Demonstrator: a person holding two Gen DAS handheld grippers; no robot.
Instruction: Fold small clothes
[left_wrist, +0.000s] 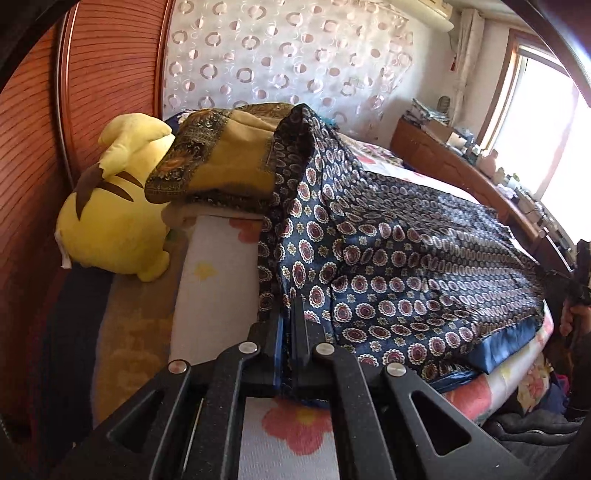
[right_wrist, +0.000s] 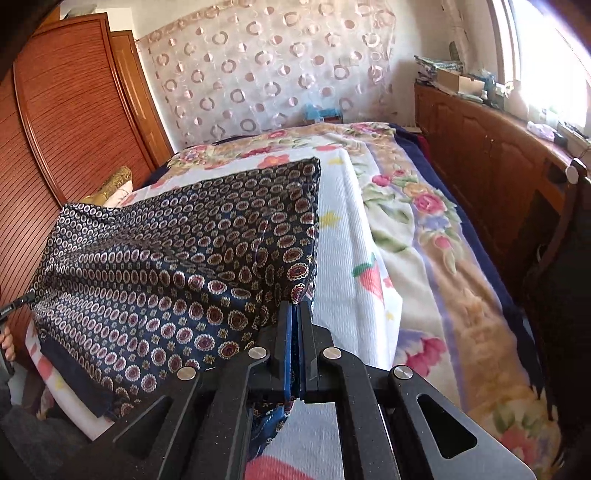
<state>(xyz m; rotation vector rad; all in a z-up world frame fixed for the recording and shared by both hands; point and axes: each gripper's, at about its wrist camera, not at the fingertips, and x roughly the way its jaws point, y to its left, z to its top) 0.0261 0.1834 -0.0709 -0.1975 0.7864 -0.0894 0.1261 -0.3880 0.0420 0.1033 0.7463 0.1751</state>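
the left tongs (left_wrist: 291, 325) were clenched on one near corner of the navy patterned scarf (left_wrist: 406, 258), and the right tongs (right_wrist: 295, 325) pinched the other, with the cloth stretched between them over the floral bed (right_wrist: 424, 240). its long axis ran from tongs to tongs. the far edge draped over a yellow-brown cushion (left_wrist: 229, 162), hiding what was beneath.

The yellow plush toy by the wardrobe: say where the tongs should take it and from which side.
Grip the yellow plush toy by its upper, ear-like lobe, coming from above and from the bed side. That lobe looks thin enough for narrow tongs and stands clear, whereas the round body looks too wide, and the wardrobe blocks the far side. Both tongs now hold the patterned cloth.
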